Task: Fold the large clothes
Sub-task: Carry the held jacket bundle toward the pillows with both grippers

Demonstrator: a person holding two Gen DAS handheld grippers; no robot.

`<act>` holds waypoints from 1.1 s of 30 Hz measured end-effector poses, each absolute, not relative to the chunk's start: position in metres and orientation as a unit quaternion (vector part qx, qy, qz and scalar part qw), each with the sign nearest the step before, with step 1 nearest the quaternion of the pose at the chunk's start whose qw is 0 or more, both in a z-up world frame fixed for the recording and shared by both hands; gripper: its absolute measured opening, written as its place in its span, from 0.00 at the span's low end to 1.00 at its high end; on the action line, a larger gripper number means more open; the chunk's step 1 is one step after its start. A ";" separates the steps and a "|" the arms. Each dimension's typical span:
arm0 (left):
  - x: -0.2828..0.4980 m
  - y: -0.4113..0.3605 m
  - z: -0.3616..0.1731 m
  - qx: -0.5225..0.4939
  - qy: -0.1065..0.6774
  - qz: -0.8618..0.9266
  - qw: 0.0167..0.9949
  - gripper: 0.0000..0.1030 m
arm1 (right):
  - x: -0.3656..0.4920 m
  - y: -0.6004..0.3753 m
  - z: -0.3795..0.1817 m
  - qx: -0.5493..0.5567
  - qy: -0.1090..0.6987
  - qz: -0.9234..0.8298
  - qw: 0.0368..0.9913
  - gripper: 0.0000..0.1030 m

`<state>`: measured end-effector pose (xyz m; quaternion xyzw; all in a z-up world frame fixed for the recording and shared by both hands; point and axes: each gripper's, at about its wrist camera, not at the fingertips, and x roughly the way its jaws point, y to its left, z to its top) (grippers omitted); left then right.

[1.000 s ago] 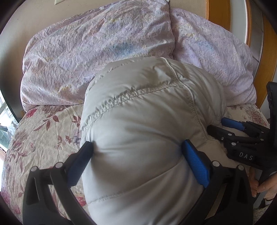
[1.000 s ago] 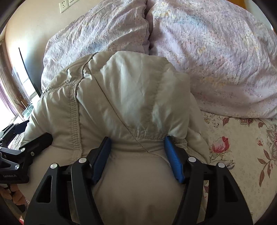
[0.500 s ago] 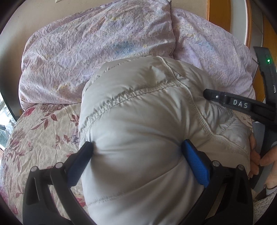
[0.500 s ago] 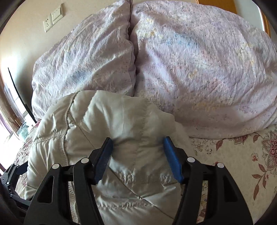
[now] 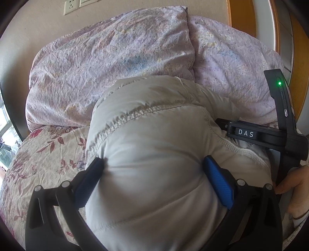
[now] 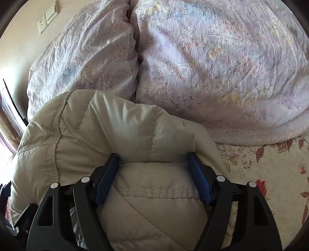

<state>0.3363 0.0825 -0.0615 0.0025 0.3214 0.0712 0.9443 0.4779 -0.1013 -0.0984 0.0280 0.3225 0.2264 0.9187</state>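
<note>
A puffy pale grey-beige down jacket (image 5: pixel 154 135) lies bunched on the bed in front of the pillows. My left gripper (image 5: pixel 152 164) is shut on its thick lower bulge, and both blue pads dent the fabric. My right gripper (image 6: pixel 152 160) holds a padded fold of the same jacket (image 6: pixel 125 131). Its jaws are opening, with the fold still filling the gap and touching both pads. In the left wrist view the right gripper's black housing (image 5: pixel 270 135) sits at the jacket's right side, held by a hand (image 5: pixel 293 179).
Two lilac crinkled pillows (image 6: pixel 222 67) (image 5: pixel 106 63) lean on the beige wall directly behind the jacket. A floral bedspread (image 6: pixel 270 164) (image 5: pixel 38 154) lies to either side. Wall sockets (image 6: pixel 46 17) are up left, and a wooden frame (image 5: pixel 249 17) stands at the right.
The right gripper came up from low beside the jacket to its right shoulder and shifted toward the pillows. Its jaws stand a little wider. The left gripper kept its grip and place.
</note>
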 end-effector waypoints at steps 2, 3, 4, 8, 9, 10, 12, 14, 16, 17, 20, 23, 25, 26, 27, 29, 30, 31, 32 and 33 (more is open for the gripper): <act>0.336 0.083 -0.060 0.006 0.323 0.073 0.944 0.98 | 0.478 -0.099 -0.098 0.025 0.324 0.224 0.919 0.73; 0.336 0.083 -0.057 0.006 0.330 0.072 0.941 0.98 | 0.477 -0.099 -0.098 0.021 0.324 0.221 0.920 0.73; 0.334 0.084 -0.052 0.008 0.340 0.070 0.938 0.98 | 0.473 -0.097 -0.095 0.014 0.322 0.214 0.922 0.74; 0.324 0.096 -0.032 0.000 0.345 0.065 0.936 0.98 | 0.445 -0.112 -0.085 0.026 0.316 0.215 0.924 0.74; 0.324 0.101 -0.027 0.002 0.341 0.072 0.937 0.98 | 0.439 -0.118 -0.083 0.037 0.317 0.221 0.921 0.74; 0.326 0.105 -0.024 0.002 0.338 0.074 0.938 0.98 | 0.433 -0.124 -0.082 0.051 0.318 0.228 0.919 0.74; 0.335 0.113 -0.022 -0.006 0.341 0.076 0.937 0.98 | 0.421 -0.135 -0.082 0.072 0.322 0.239 0.913 0.74; 0.345 0.116 -0.023 -0.012 0.341 0.075 0.937 0.98 | 0.413 -0.139 -0.085 0.068 0.324 0.240 0.913 0.74; 0.353 0.115 -0.030 -0.012 0.342 0.074 0.937 0.98 | 0.410 -0.135 -0.089 0.052 0.329 0.236 0.913 0.74; 0.355 0.115 -0.034 -0.017 0.345 0.071 0.936 0.98 | 0.410 -0.132 -0.090 0.044 0.330 0.235 0.913 0.74; 0.359 0.119 -0.046 -0.046 0.353 0.062 0.933 0.98 | 0.414 -0.127 -0.097 0.031 0.339 0.236 0.910 0.76; 0.361 0.119 -0.052 -0.049 0.350 0.068 0.933 0.98 | 0.421 -0.127 -0.103 0.038 0.345 0.242 0.906 0.80; 0.361 0.116 -0.056 -0.039 0.342 0.077 0.936 0.98 | 0.421 -0.128 -0.105 0.040 0.341 0.243 0.907 0.80; 0.361 0.115 -0.057 -0.037 0.338 0.081 0.937 0.98 | 0.421 -0.127 -0.106 0.038 0.339 0.243 0.908 0.81; 0.362 0.114 -0.059 -0.036 0.336 0.084 0.937 0.98 | 0.421 -0.127 -0.106 0.037 0.339 0.242 0.908 0.81; 0.363 0.113 -0.060 -0.033 0.332 0.089 0.938 0.98 | 0.423 -0.128 -0.105 0.037 0.340 0.242 0.908 0.81; 0.363 0.112 -0.061 -0.031 0.329 0.092 0.939 0.98 | 0.424 -0.128 -0.105 0.037 0.340 0.242 0.908 0.81; 0.362 0.111 -0.062 -0.029 0.326 0.095 0.940 0.98 | 0.425 -0.127 -0.105 0.036 0.340 0.241 0.908 0.81; 0.362 0.111 -0.062 -0.027 0.324 0.097 0.941 0.98 | 0.425 -0.126 -0.104 0.036 0.340 0.239 0.909 0.81; 0.362 0.111 -0.063 -0.026 0.323 0.098 0.941 0.98 | 0.425 -0.126 -0.103 0.034 0.340 0.239 0.909 0.81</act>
